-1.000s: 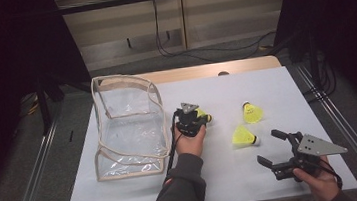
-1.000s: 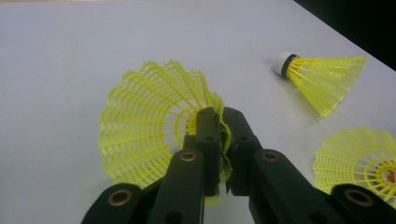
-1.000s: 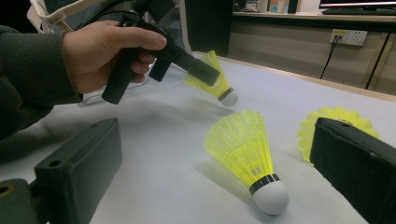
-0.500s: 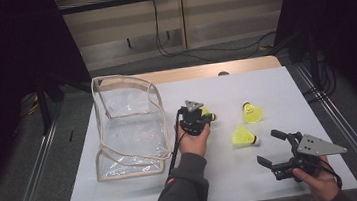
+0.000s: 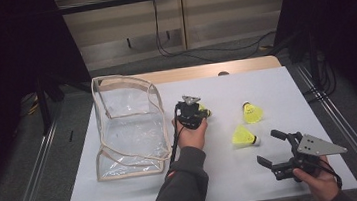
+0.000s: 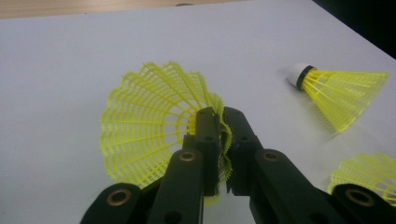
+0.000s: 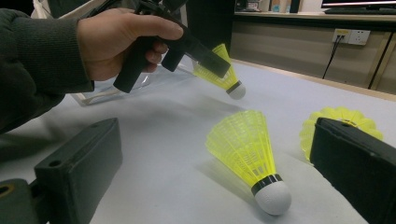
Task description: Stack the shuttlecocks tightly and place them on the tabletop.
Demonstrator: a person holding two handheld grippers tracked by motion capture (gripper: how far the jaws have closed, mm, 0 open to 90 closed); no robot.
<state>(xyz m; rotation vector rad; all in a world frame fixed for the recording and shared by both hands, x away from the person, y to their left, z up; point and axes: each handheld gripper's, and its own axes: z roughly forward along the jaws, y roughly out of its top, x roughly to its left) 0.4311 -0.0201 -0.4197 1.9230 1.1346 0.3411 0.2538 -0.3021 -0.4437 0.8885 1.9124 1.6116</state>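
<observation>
The yellow shuttlecock (image 6: 154, 130) you are working with is pinched by its mesh skirt between the jaws of your left tool (image 6: 219, 116), which are pressing together on the rim of the skirt. In the right gripper view this shuttlecock (image 7: 222, 74) is hanging clear of the white tabletop (image 5: 224, 176), cork end pointing down and away from your hand. In the high view it is sitting just right of the clear plastic bag (image 5: 129, 126), near the middle of the tabletop.

Your left hand (image 5: 190, 134) is wrapping the tool's handle, forearm coming up from the bottom edge in a dark sleeve (image 5: 181, 190), wrist angling the left tool (image 5: 199, 112) forward and slightly right.

Two more yellow shuttlecocks are lying on the tabletop to the right: one on its side (image 5: 244, 137), cork toward your right hand, and one farther back (image 5: 251, 113) standing on its skirt with the cork up.

Your right hand (image 5: 320, 181) is resting low at the near right corner, holding the right tool (image 5: 272, 148) level and aiming it toward the nearer shuttlecock. Its jaws are standing wide apart with nothing between them.
</observation>
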